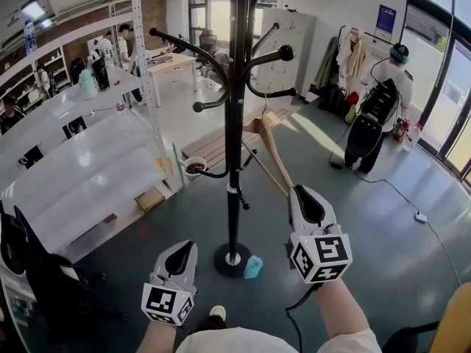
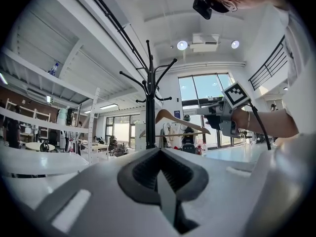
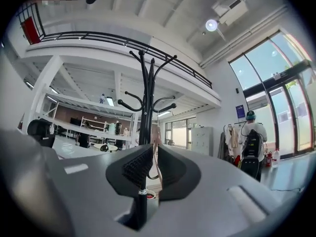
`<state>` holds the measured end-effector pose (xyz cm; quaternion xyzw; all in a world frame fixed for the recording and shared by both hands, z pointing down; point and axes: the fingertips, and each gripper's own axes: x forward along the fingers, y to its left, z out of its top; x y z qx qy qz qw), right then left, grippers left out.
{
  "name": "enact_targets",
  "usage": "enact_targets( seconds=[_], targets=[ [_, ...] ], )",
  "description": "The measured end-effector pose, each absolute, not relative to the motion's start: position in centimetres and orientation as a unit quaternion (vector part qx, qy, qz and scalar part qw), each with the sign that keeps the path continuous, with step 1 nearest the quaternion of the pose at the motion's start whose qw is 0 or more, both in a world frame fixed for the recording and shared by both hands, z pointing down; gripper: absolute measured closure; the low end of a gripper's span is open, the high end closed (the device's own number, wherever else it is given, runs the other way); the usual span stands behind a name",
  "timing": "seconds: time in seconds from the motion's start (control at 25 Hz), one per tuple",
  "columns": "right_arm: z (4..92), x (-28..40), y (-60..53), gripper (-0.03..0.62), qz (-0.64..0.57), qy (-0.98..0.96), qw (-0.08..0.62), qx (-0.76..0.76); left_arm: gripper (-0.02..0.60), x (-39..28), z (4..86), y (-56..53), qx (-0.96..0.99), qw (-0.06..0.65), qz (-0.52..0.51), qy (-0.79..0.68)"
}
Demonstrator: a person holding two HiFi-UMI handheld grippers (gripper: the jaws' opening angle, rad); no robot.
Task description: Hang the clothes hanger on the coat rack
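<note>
Head view is cutting off the top of the coat rack (image 1: pixel 234 123), and both forearms are running off the bottom edge. The spot where the right gripper (image 1: pixel 303 195) is meeting the hanger (image 1: pixel 276 153) is hiding under the gripper body there. In the right gripper view the pads are covering most of the hanger (image 3: pixel 157 158); only a thin wood strip and a curve of the hook are showing in the gap. Can't tell whether the hanger is touching the rack.

Both grippers are pointing roughly level at the rack, with the right one sitting higher and further forward than the left. The right gripper's (image 3: pixel 154 154) fingers are clamping the hanger by one end. The rest of the hanger is sticking out beyond the fingertips toward the pole, not sitting on any hook. The left gripper view is showing the hanger (image 2: pixel 178 120) spanning from the right gripper (image 2: pixel 217 113) across to the rack (image 2: pixel 149 102).

The left gripper (image 1: pixel 185 248) is hanging lower, just short of the rack base. Its fingers (image 2: pixel 148 169) are pressing together with nothing between them.

A white bowl (image 1: pixel 195 168) is sitting on the floor past the pole, well ahead of both sets of fingertips, holding something dark red that is too small to make out.
</note>
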<state>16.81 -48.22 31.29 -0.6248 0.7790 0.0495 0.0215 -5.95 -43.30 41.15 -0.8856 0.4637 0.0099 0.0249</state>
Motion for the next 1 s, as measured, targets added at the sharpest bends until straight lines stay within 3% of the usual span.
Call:
enact_targets(
  seconds=[0.08, 0.64, 1.0],
  targets=[
    [32.7, 17.5, -46.1, 0.566, 0.042, 0.778, 0.025, -0.626, 0.581, -5.5, 41.2, -41.9, -0.884, 0.024, 0.011, 0.466],
    [45.3, 16.7, -32.1, 0.568, -0.043, 0.809, -0.012, -0.586, 0.581, -3.0, 42.1, -30.0, -0.879, 0.02, 0.026, 0.475],
    [46.8, 14.9, -25.7, 0.568, -0.055, 0.809, -0.016, -0.585, 0.581, -3.8, 41.3, -24.1, -0.885, 0.033, 0.028, 0.464]
  ],
)
